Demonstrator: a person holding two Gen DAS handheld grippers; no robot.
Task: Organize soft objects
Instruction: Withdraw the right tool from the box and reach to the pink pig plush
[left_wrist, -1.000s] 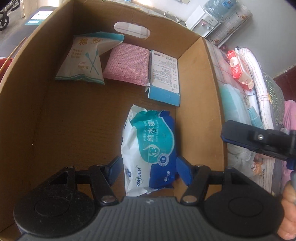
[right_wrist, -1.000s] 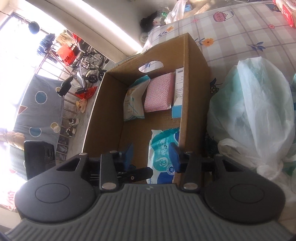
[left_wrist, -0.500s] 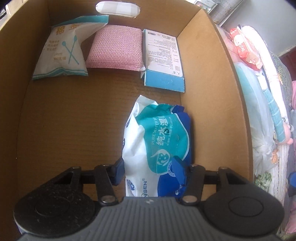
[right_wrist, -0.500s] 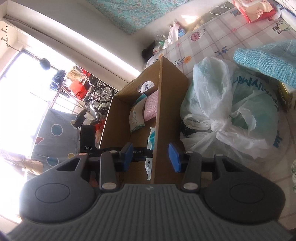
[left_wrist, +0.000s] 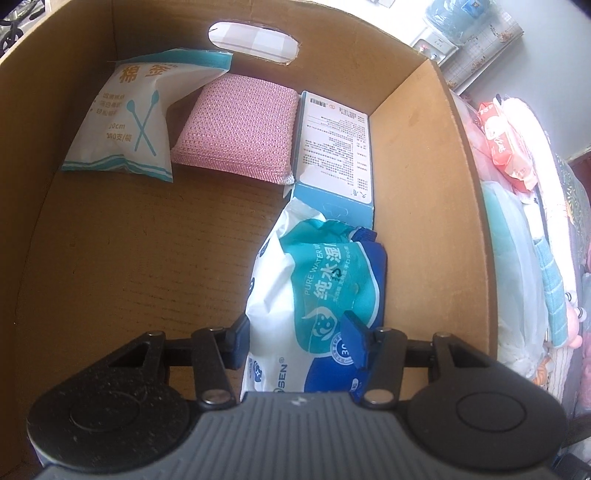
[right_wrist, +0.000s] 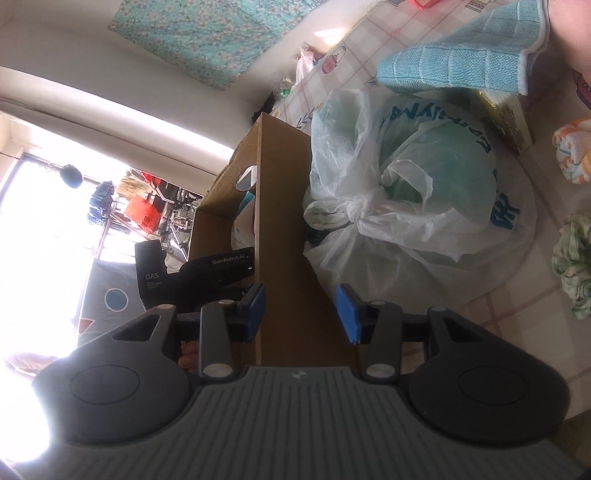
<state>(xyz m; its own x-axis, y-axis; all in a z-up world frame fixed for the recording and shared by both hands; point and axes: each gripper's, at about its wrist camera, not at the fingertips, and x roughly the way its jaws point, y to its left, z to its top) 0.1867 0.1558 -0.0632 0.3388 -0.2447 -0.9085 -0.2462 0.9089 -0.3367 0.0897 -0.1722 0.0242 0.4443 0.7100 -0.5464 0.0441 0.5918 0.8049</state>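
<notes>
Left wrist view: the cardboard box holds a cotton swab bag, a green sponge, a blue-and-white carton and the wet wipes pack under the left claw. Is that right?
Not quite: the sponge is pink, not green, as the left wrist view shows. The rest stands: it lies in the cardboard box between the cotton swab bag and the blue-and-white carton, with the wet wipes pack under the left claw.

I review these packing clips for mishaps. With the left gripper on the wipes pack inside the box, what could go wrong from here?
1. The left gripper is shut on the wet wipes pack, whose far end meets the blue carton; pushing on could shove it.
2. The soft pack might buckle or slip.
3. The open right gripper straddles the cardboard box wall edge and could snag it.
</notes>
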